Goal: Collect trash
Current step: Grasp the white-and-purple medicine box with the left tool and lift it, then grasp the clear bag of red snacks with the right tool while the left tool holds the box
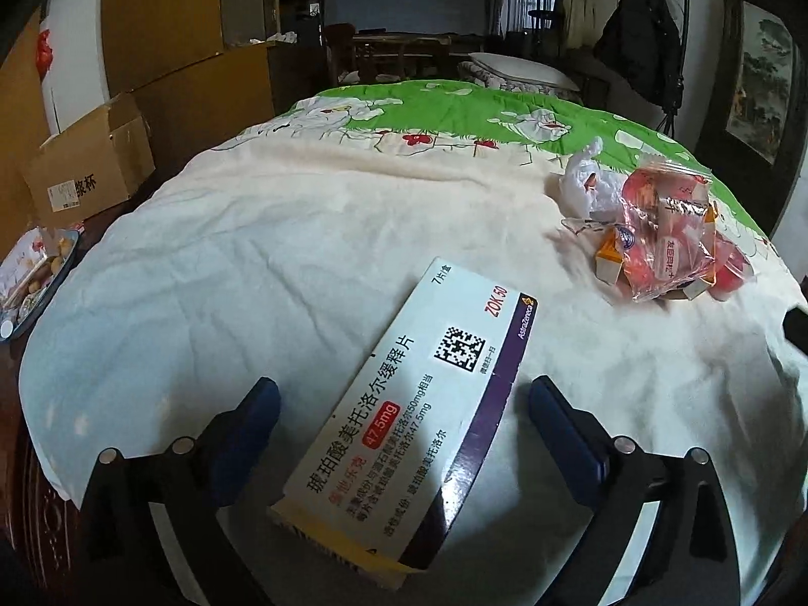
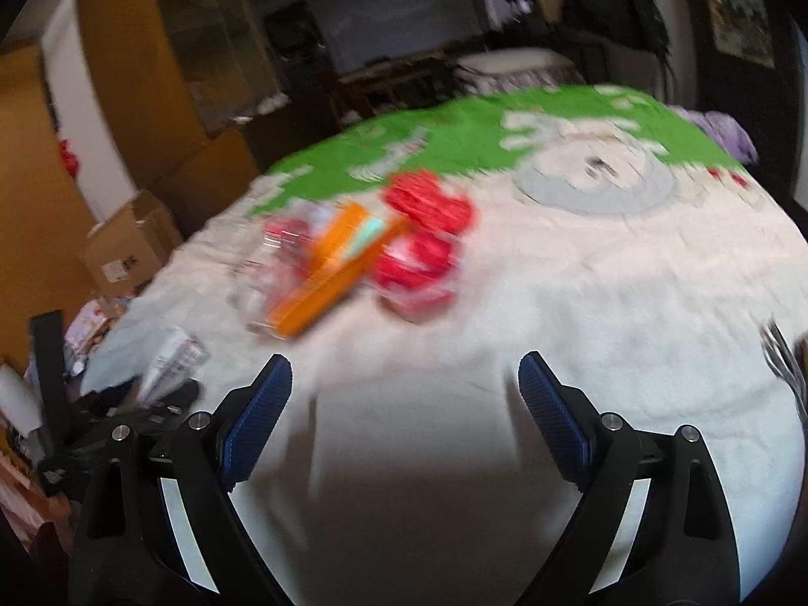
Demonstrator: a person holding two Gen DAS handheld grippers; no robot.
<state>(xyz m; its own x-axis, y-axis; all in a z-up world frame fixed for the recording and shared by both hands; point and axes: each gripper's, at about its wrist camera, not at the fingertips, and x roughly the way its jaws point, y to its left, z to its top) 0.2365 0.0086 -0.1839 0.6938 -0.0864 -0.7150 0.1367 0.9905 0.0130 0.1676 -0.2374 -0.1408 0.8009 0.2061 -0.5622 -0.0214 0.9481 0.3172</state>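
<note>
Trash, a medicine box (image 1: 404, 414), lies loose between the wide left tongs (image 1: 404, 394); the right tongs (image 2: 404, 384) gape empty, and soft bedding (image 1: 303, 232) could let it tip away when squeezed.

On the bed (image 1: 313, 232) the medicine box (image 1: 404, 414) lies flat before you, between the two fingers of your left gripper (image 1: 404, 404) and touching neither. The pile of wrappers (image 1: 666, 242) lies further back, to its right. A cardboard box (image 1: 91, 171) stands left of the bed, a tray (image 1: 35, 278) in front of it.
</note>
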